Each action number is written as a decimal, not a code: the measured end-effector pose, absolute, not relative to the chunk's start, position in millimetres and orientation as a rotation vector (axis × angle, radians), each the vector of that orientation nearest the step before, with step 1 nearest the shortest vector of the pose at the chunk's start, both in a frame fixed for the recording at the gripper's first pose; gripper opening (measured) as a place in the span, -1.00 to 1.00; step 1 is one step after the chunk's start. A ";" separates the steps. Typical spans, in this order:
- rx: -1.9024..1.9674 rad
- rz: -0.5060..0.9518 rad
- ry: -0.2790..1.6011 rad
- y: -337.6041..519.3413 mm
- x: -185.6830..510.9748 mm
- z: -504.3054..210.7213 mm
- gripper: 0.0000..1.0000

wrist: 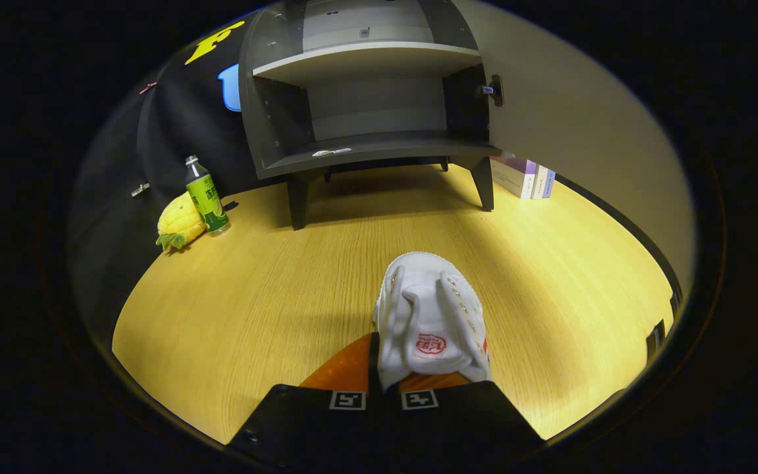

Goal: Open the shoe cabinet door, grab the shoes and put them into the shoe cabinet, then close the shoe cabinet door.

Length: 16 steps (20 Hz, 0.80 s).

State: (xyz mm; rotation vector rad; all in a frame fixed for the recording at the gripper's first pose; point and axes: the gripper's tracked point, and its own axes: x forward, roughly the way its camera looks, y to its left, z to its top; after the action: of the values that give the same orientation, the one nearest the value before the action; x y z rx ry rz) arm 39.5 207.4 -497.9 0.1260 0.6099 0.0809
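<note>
Between the fingers of the hand-held gripper, a white shoe is pinched at its heel end, both fingers drawn close together on it, and it looks lifted clear of the bench. Its long axis runs straight ahead toward twelve o'clock, toe leading. And what's out there at twelve? The shoe cabinet, door swung wide at about one o'clock, lower shelf bare but for a small pale scrap. That's the line that matters: shoe, toe, shelf, all on one axis, so by my read a forward carry and a slight rise puts it in.

Head count: one shoe, one cabinet with two shelves showing, one green bottle and one yellow plush toy at ten o'clock, a small stack of books at one o'clock beside the cabinet leg.
</note>
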 end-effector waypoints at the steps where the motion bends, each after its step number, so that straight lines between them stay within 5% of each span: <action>1: 0.117 0.093 0.610 206.3 38.5 -491.5 -0.90; 16: 0.154 0.112 0.411 193.0 54.8 -226.4 -0.90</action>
State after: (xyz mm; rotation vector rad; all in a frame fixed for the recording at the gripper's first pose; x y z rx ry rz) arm 54.8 193.0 -226.4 0.1544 0.4106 0.1121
